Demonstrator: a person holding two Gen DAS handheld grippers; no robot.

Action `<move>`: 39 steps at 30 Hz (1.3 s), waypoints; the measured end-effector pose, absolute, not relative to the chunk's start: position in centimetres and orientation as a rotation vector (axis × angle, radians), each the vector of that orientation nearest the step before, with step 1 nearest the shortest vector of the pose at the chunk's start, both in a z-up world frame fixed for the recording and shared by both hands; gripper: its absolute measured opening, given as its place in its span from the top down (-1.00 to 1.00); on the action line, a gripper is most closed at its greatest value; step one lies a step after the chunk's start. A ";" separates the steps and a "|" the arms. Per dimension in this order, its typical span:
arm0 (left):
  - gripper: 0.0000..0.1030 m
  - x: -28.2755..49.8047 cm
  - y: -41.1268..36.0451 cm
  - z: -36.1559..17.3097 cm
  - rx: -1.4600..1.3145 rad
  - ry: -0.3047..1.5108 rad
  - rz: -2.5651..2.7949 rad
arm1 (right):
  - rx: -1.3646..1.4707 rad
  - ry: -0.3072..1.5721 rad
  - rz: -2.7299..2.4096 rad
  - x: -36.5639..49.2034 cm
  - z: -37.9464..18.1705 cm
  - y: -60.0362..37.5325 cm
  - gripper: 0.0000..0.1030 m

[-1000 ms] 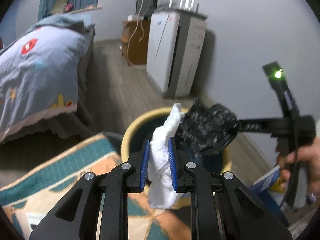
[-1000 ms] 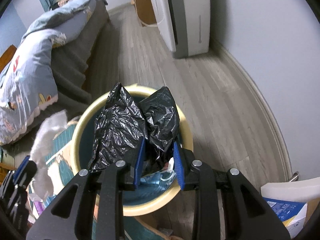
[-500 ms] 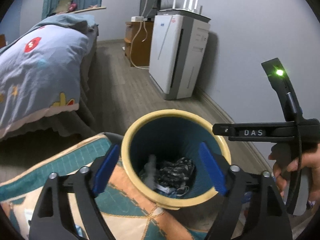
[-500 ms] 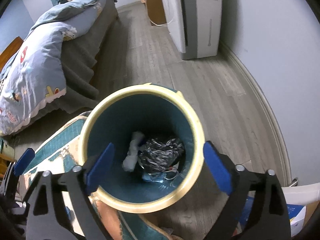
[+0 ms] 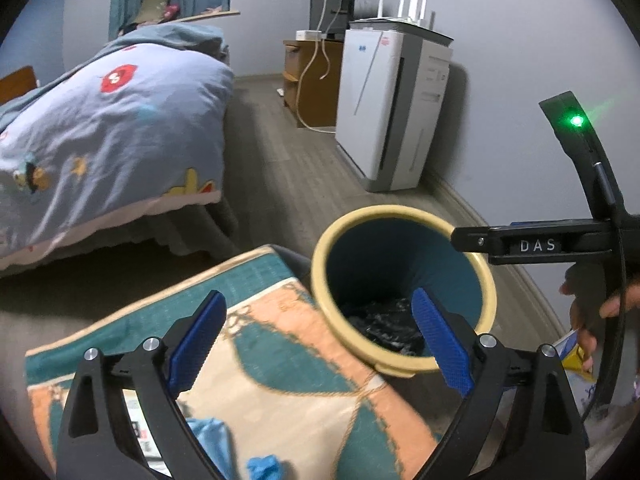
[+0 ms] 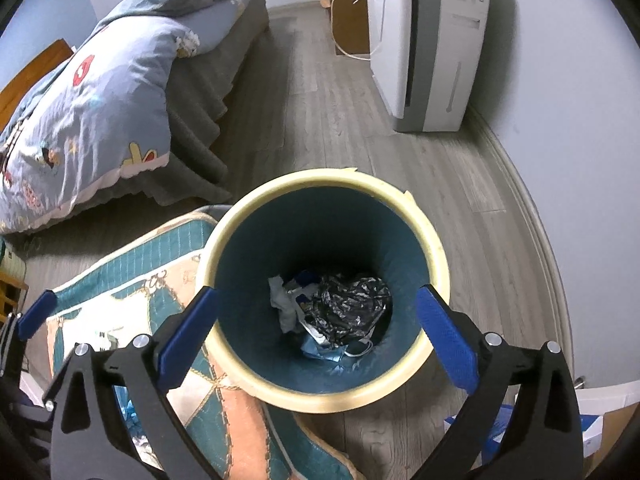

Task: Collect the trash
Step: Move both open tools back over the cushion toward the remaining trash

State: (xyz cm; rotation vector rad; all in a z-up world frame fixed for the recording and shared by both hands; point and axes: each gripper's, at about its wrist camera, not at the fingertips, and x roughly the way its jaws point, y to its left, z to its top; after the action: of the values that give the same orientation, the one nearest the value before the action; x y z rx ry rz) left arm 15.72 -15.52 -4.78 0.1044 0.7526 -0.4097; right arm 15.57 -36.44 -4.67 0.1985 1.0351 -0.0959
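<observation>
Right wrist view: bare floor [image 6: 460,184] opens beyond the bin's rim [image 6: 436,248], bed [image 6: 100,92] far left. Right gripper [image 6: 316,334] and left gripper [image 5: 316,340], jaws just opened wide, hold nothing; black bag [image 6: 348,308] and tissue [image 6: 282,306] lie on the bin's bottom, below them.

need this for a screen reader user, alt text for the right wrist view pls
Open right tongs hang over a teal bin holding a black bag and white tissue. The bin stands on wood floor beside a patterned mat, with a bed behind.
</observation>
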 end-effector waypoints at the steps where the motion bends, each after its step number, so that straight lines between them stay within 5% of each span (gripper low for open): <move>1: -0.81 15.6 -15.2 -4.7 0.111 0.752 -0.405 | 0.190 1.035 -0.093 15.5 -4.5 -36.1 -0.89; 39: -0.82 4.0 6.4 -2.7 0.026 0.799 -0.044 | 0.130 1.008 0.082 7.9 -2.0 -19.8 -0.89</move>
State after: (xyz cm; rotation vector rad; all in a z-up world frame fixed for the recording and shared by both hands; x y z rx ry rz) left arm 3.98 6.36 -2.73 0.0264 0.7987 -0.0435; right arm 7.93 -19.83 -2.04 0.1298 1.0079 0.0816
